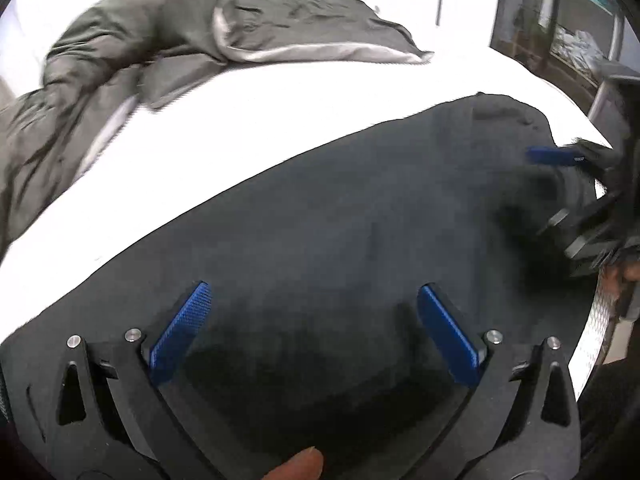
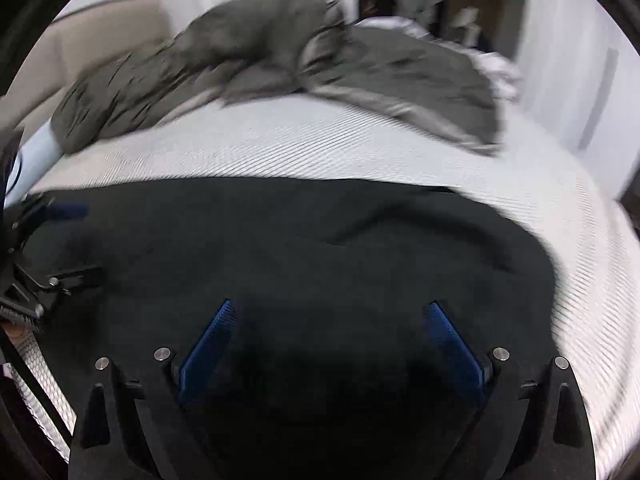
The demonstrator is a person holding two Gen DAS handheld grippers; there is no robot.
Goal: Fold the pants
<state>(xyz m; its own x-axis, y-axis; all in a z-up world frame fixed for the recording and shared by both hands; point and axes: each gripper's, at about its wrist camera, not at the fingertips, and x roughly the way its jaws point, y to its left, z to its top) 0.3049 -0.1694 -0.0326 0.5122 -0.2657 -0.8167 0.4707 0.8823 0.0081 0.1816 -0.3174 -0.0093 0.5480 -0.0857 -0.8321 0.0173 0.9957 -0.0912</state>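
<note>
My left gripper (image 1: 314, 328) and right gripper (image 2: 330, 340) hover with jaws spread wide, holding nothing, over black pants (image 1: 340, 208) lying flat on the white bed (image 1: 280, 92); a grey blanket (image 2: 280, 64) lies beyond. No legible writing.

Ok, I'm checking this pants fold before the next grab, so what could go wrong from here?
1. Both grippers, left and right, stand open over the middle of the black pants, not at an edge; closing here would likely pinch several layers or bunch the fabric.
2. The grey blanket lies crumpled on the white bed just beyond the pants; a fold made away from the person could land on it and come out uneven.
</note>
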